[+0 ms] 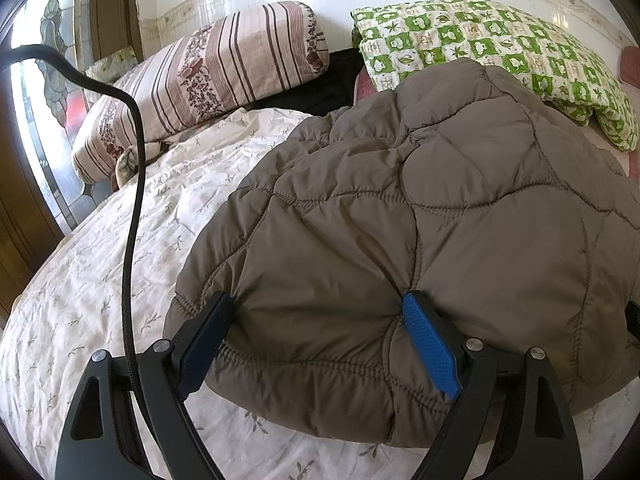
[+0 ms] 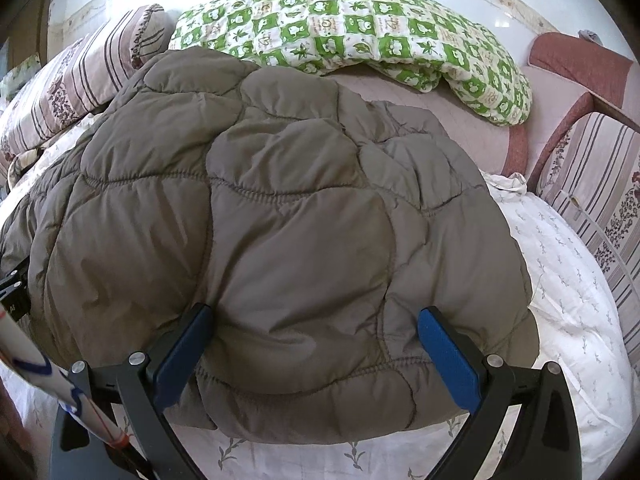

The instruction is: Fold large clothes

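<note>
Left gripper (image 1: 318,308): 2 blue-padded fingers (image 1: 430,344) spread wide, straddling the near hem of a quilted brown puffer jacket (image 1: 400,208). Both tips dig into the padding, a thick puffed section bulging between them; the pads appear pressed against it.

Right gripper (image 2: 316,322): same setup, fingers (image 2: 446,356) spread wide, tips sunk into the jacket hem further along, padding bunched between them.

The jacket lies in a folded heap on a white floral-print bedsheet (image 1: 100,280). Behind it sit a green-and-white patterned pillow (image 1: 500,48) and a striped pink pillow (image 1: 208,80). A black cable (image 1: 132,220) hangs across the left view.
</note>
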Available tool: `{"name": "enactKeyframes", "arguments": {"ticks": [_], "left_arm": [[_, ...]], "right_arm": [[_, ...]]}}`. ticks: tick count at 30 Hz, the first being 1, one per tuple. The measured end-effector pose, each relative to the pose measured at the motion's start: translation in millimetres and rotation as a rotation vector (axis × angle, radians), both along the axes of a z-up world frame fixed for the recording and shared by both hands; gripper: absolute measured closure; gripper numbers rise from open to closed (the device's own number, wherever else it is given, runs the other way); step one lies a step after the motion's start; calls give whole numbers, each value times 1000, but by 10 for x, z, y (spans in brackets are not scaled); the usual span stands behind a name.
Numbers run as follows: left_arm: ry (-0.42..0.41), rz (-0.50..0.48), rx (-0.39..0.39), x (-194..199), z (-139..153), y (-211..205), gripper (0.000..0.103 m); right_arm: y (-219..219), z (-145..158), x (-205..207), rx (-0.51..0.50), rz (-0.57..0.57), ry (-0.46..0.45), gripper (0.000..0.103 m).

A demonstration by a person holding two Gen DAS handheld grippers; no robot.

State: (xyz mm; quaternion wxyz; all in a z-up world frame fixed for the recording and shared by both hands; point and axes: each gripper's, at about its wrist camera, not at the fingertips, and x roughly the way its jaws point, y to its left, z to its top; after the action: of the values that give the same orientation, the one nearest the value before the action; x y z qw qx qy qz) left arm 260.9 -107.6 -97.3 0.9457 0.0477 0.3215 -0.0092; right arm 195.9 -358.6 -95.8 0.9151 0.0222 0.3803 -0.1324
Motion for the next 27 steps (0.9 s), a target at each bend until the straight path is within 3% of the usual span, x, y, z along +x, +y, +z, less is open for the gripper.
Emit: {"name": "enactKeyframes", "arguments": {"ticks": [3,6,9,12,17,22,27], "left_arm": [[42,-5,-79,6,96,140,17],[92,-5,-220,23,206,410,17],[124,47,-286,37,214,694,17],[208,95,-393,118,86,1084,17],[337,151,-693,191,-235,1645,17],[361,161,-792,162,-342,1698,17],[344,166,-850,226,-432,1610,14]], "right_arm": [[-78,97,-71,85,17,-24,0],[-274,205,-211,236,5,-83,0],[-607,201,-370,402,-75,-127,0],[-992,87,-563,582,-187,-168,0],[-1454,-269,-836,867,-327,-207,0],[-1577,-573,-910,1067,-415,-229,0],[-1619,-684,-815,1102,-437,-246,0]]}}
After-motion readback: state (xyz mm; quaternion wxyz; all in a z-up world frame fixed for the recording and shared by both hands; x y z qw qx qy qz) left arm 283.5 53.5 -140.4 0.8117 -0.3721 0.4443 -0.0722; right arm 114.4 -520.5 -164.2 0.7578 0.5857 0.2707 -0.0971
